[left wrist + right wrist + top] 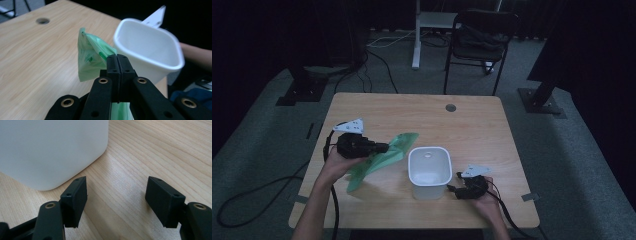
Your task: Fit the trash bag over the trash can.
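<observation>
At the near edge of the table [492,130], around five o'clock, the right gripper [458,188] rests low on the wood with its jaws spread wide and nothing between them. It waits just beside the white bin [429,170], probably so it can steady the bin or take its rim when needed.

At about nine o'clock, the left gripper [384,148] has its jaws pressed together on the green bag [379,161], pinching a folded edge of it. The bag is held up off the table at that end, and its lower end hangs down toward seven o'clock and seems to touch the wood. I think it is lifted this way so that it can be opened and put into the bin, which stands just to the right of it, at the middle of the table.

The bag is thin, half-transparent plastic, pale green, still flat and creased, with a darker green print on it. The bin is empty.
</observation>
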A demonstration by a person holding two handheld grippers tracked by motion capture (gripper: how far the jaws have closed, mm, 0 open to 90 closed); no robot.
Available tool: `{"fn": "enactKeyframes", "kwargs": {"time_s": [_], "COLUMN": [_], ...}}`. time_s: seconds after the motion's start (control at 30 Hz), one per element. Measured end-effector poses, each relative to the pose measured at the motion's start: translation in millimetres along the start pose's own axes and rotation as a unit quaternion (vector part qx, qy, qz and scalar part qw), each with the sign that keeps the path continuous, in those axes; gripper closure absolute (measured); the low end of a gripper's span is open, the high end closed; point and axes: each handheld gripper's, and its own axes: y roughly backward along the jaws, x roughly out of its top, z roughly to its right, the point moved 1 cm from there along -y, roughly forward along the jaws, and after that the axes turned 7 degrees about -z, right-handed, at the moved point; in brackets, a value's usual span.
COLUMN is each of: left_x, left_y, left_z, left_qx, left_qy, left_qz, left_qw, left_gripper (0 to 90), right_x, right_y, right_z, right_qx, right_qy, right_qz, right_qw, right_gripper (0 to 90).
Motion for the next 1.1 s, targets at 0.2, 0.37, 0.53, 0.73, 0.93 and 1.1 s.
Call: {"fn": "enactKeyframes", "kwargs": {"time_s": [0.2, 0.37, 0.53, 0.73, 0.93, 1.1], "left_x": [11.2, 17.9, 29.7, 40.3, 48.1, 51.9], "left_y": [4.9, 6.6, 11.4, 11.9, 8.6, 3.5], "left_z": [7.7, 14.3, 22.5, 31.0, 38.6, 34.4], "left_qx": [-0.05, -0.076, -0.098, -0.111, -0.132, -0.136], "left_qy": [-0.021, -0.037, -0.054, -0.073, -0.087, -0.086], "left_qz": [0.024, 0.037, 0.059, 0.061, 0.073, 0.076], "left_qw": [0.9983, 0.9957, 0.992, 0.9892, 0.9847, 0.9841], "left_gripper": [89.6, 89.6, 89.6, 89.5, 89.5, 89.3], "right_x": [-0.2, -0.4, -0.4, -0.4, -0.4, -0.4], "right_y": [0.0, 0.0, 0.0, 0.0, -0.1, -0.1], "right_z": [-0.2, -0.1, -0.1, -0.2, -0.5, -0.6], "right_qx": [0.0, 0.0, -0.001, -0.001, -0.001, -0.001], "right_qy": [-0.001, -0.002, -0.002, -0.002, -0.002, -0.002], "right_qz": [0.001, 0.002, 0.002, 0.002, 0.002, 0.002], "right_qw": [1.0, 1.0, 1.0, 1.0, 1.0, 1.0], "right_gripper": [33.2, 33.2, 33.1, 33.1, 33.2, 33.1]}}
